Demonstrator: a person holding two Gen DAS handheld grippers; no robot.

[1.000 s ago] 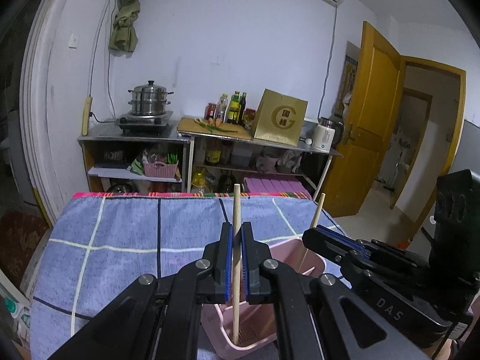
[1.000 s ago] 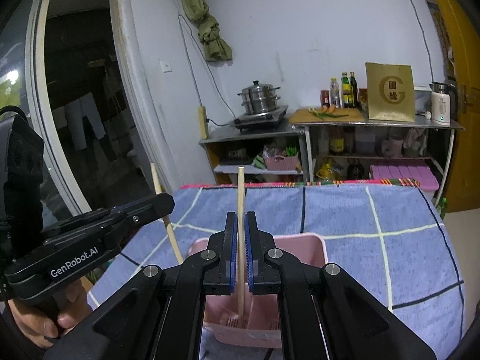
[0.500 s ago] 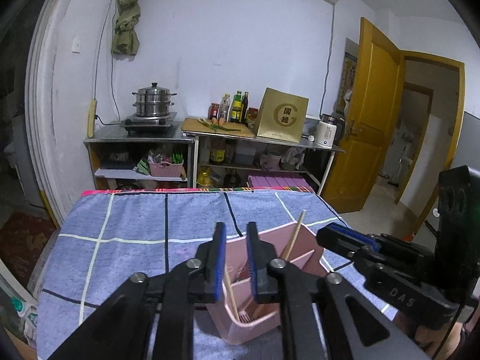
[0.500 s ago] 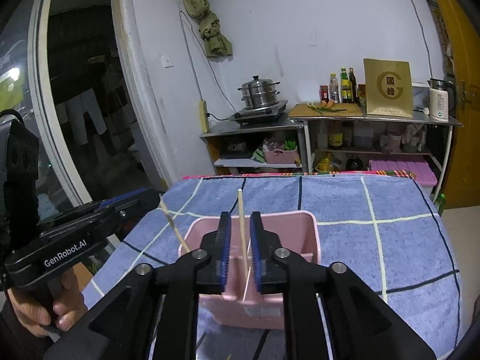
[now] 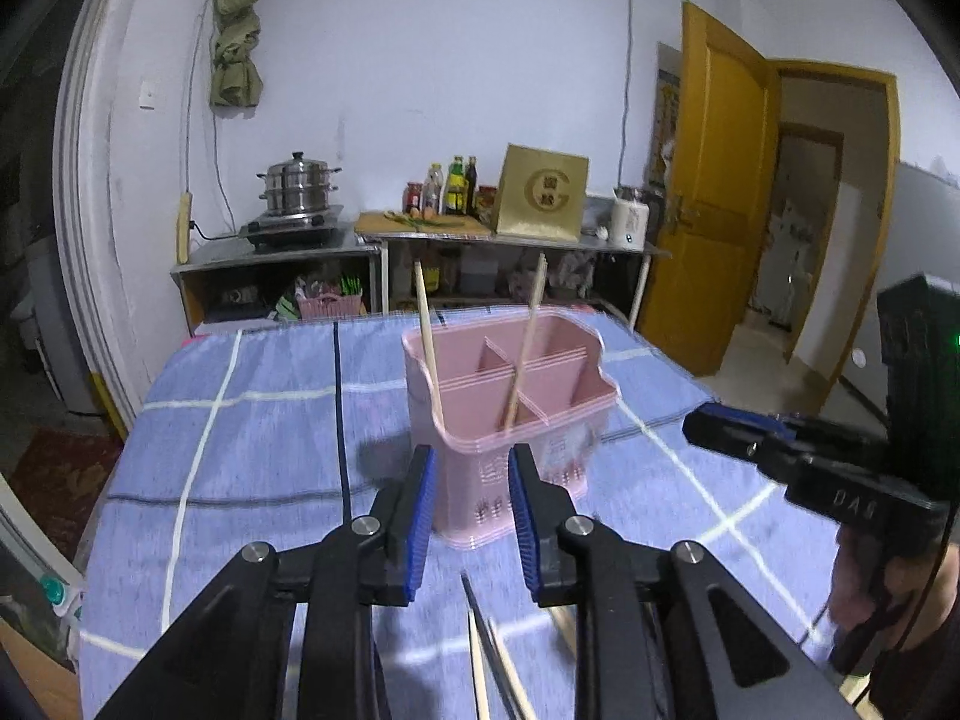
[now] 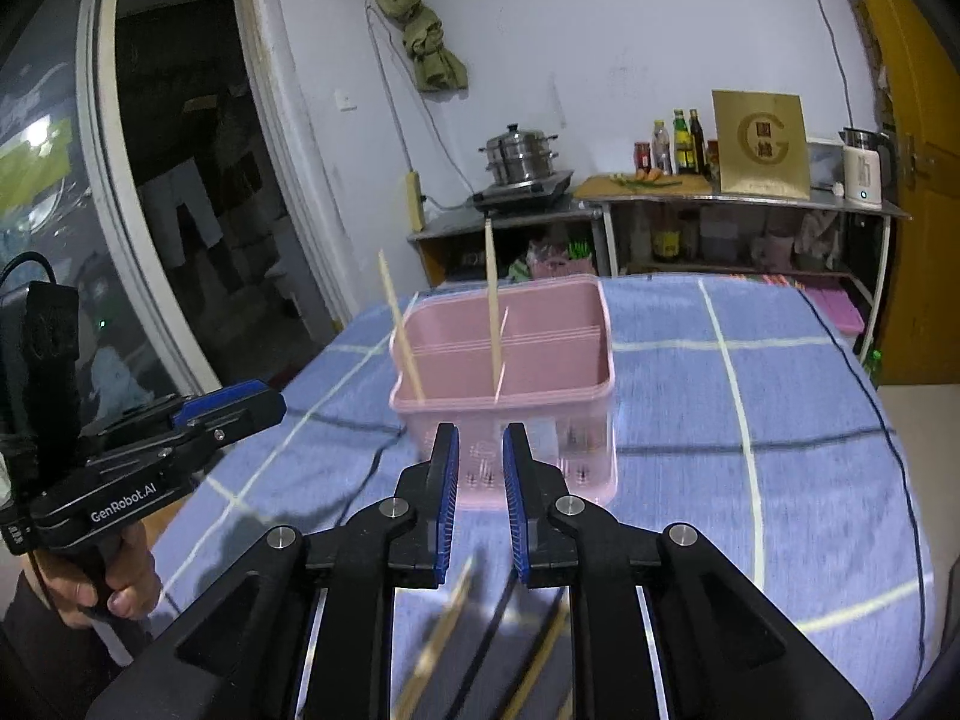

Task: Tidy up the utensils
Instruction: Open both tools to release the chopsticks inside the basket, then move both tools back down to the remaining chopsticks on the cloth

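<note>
Left claw: the left claw [image 5: 469,519] hangs just short of the pink utensil caddy [image 5: 510,414] on the blue checked table [image 5: 240,438]; its jaws are parting, a narrow gap, nothing between the pads.
Right claw: the right claw [image 6: 480,498] faces the same caddy from the other side, narrowly apart and empty.
Caddy contents: two pale wooden chopsticks stand in it, apart from each other. One chopstick [image 5: 429,354] leans in the left-hand compartment; the second chopstick [image 5: 525,348] leans against a divider nearer the middle.
Other compartments: from these views they look empty, though their floors are partly hidden.
Still loose: more chopsticks [image 5: 492,660] lie on the table just under the claws, pale ones and at least one dark one, blurred in both views.
Step in hand: apparently going down for the next loose sticks.
Doing it well: probably best to widen each claw first, come down with one stick centred between the pads, and grip near its middle so it hangs straight.
Placement: pairing like with like, pale beside pale in one compartment, would likely read as tidier.
Risk: neighbouring sticks lie close and could be nudged or pinched together.
</note>
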